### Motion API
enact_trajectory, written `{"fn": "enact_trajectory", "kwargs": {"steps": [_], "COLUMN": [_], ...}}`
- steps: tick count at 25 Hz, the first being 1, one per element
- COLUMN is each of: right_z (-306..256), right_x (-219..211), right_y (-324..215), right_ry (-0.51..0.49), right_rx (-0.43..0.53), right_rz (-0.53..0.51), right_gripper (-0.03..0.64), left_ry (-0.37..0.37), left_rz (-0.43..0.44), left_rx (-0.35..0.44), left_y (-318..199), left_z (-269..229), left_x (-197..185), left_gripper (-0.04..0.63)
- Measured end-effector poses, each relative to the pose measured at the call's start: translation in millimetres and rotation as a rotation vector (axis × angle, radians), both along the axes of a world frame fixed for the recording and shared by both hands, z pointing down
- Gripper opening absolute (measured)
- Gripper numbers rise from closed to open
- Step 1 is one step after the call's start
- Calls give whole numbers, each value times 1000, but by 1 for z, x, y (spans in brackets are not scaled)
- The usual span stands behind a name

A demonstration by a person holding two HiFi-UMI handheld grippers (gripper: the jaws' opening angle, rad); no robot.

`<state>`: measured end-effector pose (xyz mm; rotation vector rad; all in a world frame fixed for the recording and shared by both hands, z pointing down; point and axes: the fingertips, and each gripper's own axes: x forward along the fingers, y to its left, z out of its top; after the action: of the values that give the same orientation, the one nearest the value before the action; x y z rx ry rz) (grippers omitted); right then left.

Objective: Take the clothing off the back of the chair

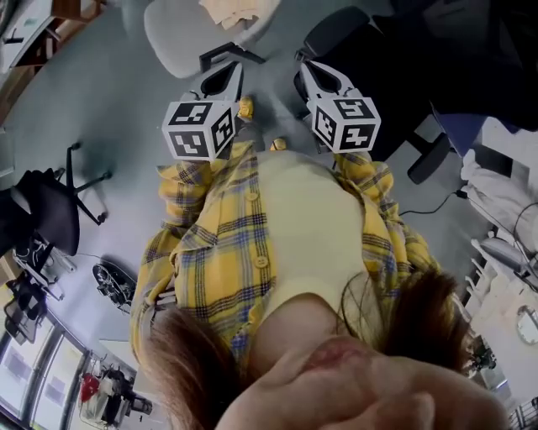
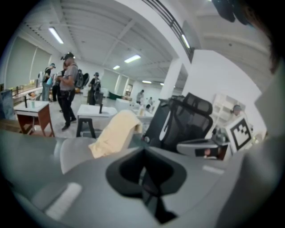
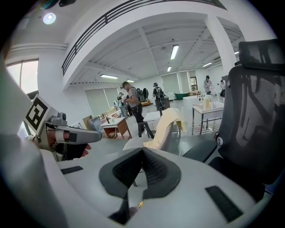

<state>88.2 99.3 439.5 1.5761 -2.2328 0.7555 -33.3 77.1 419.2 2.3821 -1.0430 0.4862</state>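
Observation:
A cream garment (image 2: 116,132) hangs over the back of a light grey chair (image 2: 73,153) some way ahead of both grippers. It also shows in the right gripper view as the cream garment (image 3: 167,126), and at the top edge of the head view as the cream garment (image 1: 237,10) on the grey chair (image 1: 178,35). My left gripper (image 1: 224,69) and right gripper (image 1: 309,70) are held side by side in front of my body. The left gripper (image 2: 143,152) is shut with nothing in it. The right gripper (image 3: 142,150) is shut and empty too. Neither touches the garment.
A black mesh office chair (image 3: 256,111) stands close on the right, next to the grey one, and appears as the black chair (image 2: 182,120) in the left gripper view. Several people (image 2: 67,87) stand among desks (image 2: 33,109) in the background. A dark chair (image 1: 50,206) sits on the floor at left.

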Motion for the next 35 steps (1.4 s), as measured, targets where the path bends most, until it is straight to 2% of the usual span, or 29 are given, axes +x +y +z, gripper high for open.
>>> {"fn": "enact_trajectory", "kwargs": {"steps": [14,27,35], "right_z": [-1,-4,-2], "right_x": [-20,-42,-32], "right_y": [-80,-128,-149], "right_ry": [32,67,64], "right_rx": [-18,-14,-15], "right_rz": [35,93,104], "right_gripper": [14,14,15], "left_ry": [2,8,-4], "left_rz": [61,120,129], "left_rx": [-8,-19,-24], "left_y": [-79,-124,-143], "left_z": [5,13,19], "left_x": [-13,-37,-35], "left_gripper": [5,5,5]}}
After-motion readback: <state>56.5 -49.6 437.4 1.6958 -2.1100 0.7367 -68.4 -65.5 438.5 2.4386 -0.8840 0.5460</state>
